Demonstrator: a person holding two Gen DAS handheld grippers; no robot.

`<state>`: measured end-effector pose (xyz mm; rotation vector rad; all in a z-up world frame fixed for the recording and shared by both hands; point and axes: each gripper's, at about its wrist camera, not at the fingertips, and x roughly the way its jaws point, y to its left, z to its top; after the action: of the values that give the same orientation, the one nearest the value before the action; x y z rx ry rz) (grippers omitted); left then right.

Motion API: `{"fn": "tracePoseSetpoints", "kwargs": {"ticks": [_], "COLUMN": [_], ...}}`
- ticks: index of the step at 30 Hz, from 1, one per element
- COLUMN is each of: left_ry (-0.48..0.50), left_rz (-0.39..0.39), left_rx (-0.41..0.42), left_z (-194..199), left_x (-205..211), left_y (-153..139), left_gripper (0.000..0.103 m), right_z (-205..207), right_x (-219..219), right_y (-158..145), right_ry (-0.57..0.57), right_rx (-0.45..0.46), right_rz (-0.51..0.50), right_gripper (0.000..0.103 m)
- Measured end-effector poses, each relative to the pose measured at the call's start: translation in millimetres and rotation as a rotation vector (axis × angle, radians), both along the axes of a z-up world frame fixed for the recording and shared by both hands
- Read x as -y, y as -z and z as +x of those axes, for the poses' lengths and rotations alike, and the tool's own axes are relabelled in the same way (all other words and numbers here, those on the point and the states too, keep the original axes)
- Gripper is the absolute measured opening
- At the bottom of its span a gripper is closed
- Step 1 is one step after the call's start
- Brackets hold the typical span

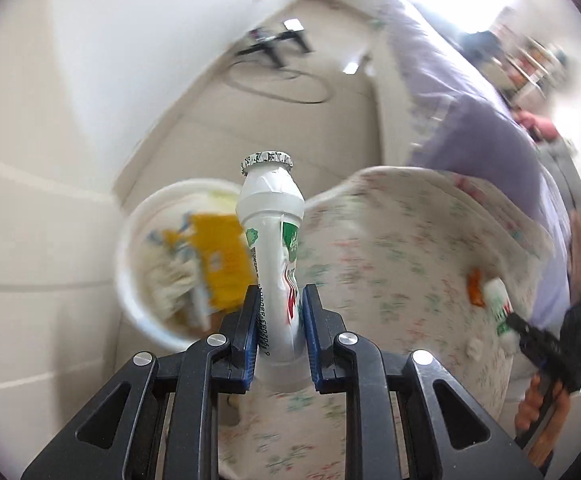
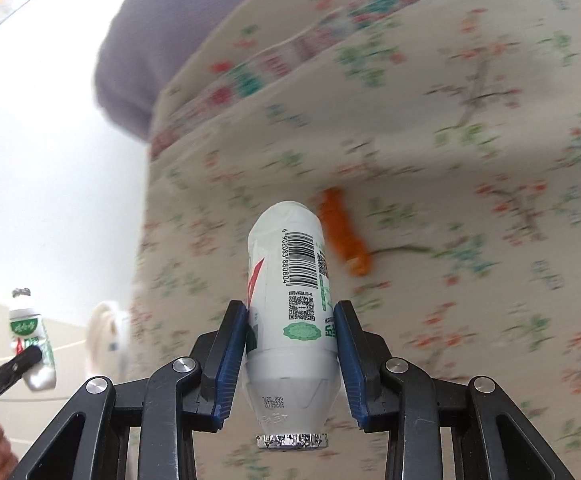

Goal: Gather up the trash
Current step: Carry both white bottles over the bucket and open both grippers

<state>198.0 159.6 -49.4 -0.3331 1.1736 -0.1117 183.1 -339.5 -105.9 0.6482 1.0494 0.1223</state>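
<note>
My left gripper [image 1: 279, 300] is shut on a small white yogurt-drink bottle [image 1: 272, 232], foil cap pointing away, held in the air above the floor beside a white bin [image 1: 130, 280] that holds yellow and white rubbish. My right gripper [image 2: 290, 312] is shut on a second white bottle [image 2: 290, 292] of the same kind, foil cap toward the camera, above a floral tablecloth [image 2: 450, 160]. The left gripper's bottle also shows in the right wrist view [image 2: 30, 336]. The right gripper's bottle shows in the left wrist view [image 1: 498, 300].
An orange scrap [image 2: 344, 232] lies on the floral cloth just beyond the right bottle. A purple cloth [image 1: 450, 100] hangs beyond the table. A black stand and cable [image 1: 278, 48] sit on the beige floor. White wall at left.
</note>
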Motion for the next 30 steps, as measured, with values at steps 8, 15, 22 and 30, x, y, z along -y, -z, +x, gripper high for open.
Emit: {"fn": "tracePoseSetpoints", "kwargs": {"ticks": [8, 15, 22, 30], "left_ry": [-0.085, -0.078, -0.055, -0.097], "left_rz": [-0.01, -0.033, 0.015, -0.004], "left_rx": [-0.075, -0.13, -0.205, -0.19], "left_z": [3, 21, 45, 45], "left_x": [-35, -35, -34, -50], "left_y": [31, 55, 81, 72], "left_gripper": [0.022, 0.022, 0.023, 0.023], "right_z": [11, 20, 19, 45], "right_x": [-88, -172, -230, -310], "right_y": [2, 13, 27, 29], "right_ry": [-0.18, -0.293, -0.368, -0.419], "right_rx": [0.018, 0.021, 0.01, 0.046], "right_rz": [0.017, 0.02, 0.065, 0.053], "right_gripper": [0.04, 0.04, 0.04, 0.04]}}
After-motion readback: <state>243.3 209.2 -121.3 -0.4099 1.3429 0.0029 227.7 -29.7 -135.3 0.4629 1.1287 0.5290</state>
